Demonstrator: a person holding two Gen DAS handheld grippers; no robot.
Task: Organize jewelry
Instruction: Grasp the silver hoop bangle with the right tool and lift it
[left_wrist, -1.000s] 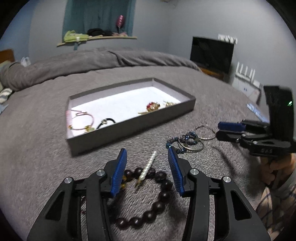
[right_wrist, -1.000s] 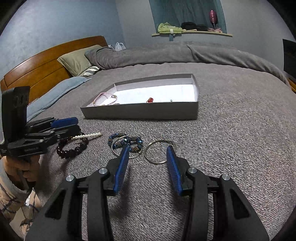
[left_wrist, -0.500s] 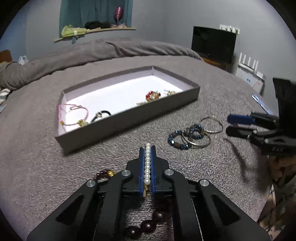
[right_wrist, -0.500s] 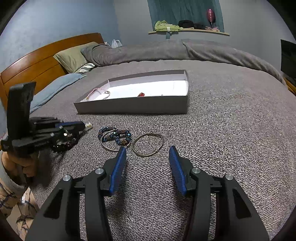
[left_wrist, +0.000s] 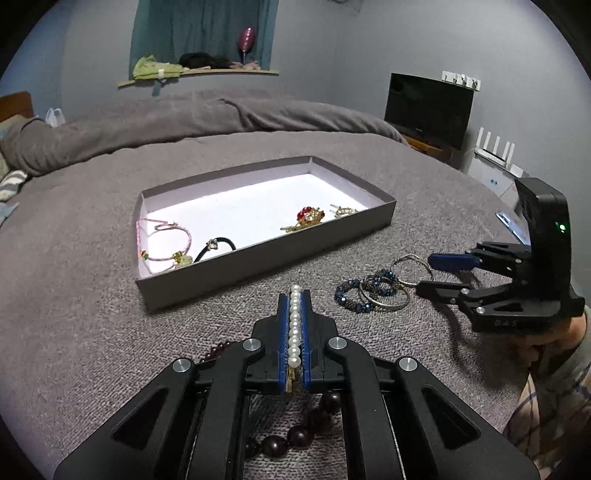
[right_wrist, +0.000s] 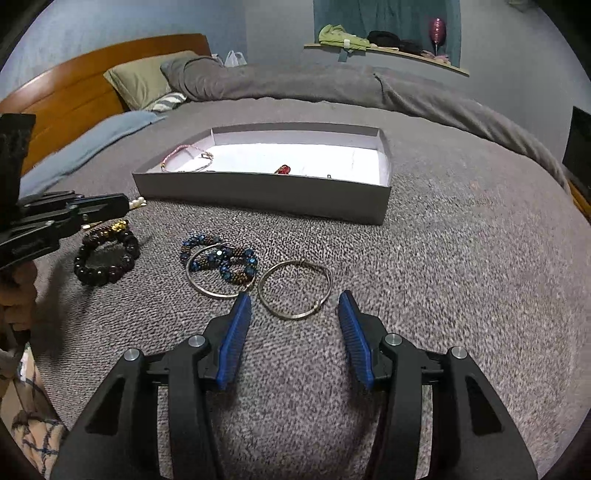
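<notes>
My left gripper (left_wrist: 294, 295) is shut on a white pearl strand (left_wrist: 294, 325) and holds it above the bed, short of the grey jewelry tray (left_wrist: 266, 254). The tray holds a pink cord bracelet (left_wrist: 162, 243), a black band (left_wrist: 216, 245) and a red-and-gold brooch (left_wrist: 308, 218). A dark bead bracelet (right_wrist: 105, 256) lies under the left gripper. My right gripper (right_wrist: 295, 306) is open, its fingertips on either side of a silver wire bangle (right_wrist: 295, 290). A blue bead bracelet with a second silver bangle (right_wrist: 219, 264) lies just left of it.
The grey blanket (right_wrist: 461, 236) covers the bed on all sides. A rolled duvet (left_wrist: 184, 122) lies behind the tray, with pillows and a wooden headboard (right_wrist: 74, 96) at the far left. A TV (left_wrist: 428, 105) and a white router (left_wrist: 496, 162) stand at the right.
My left gripper closed on the pearl strand and lifted it off the dark bead bracelet. My right gripper moved forward to the wire bangle, still open.
</notes>
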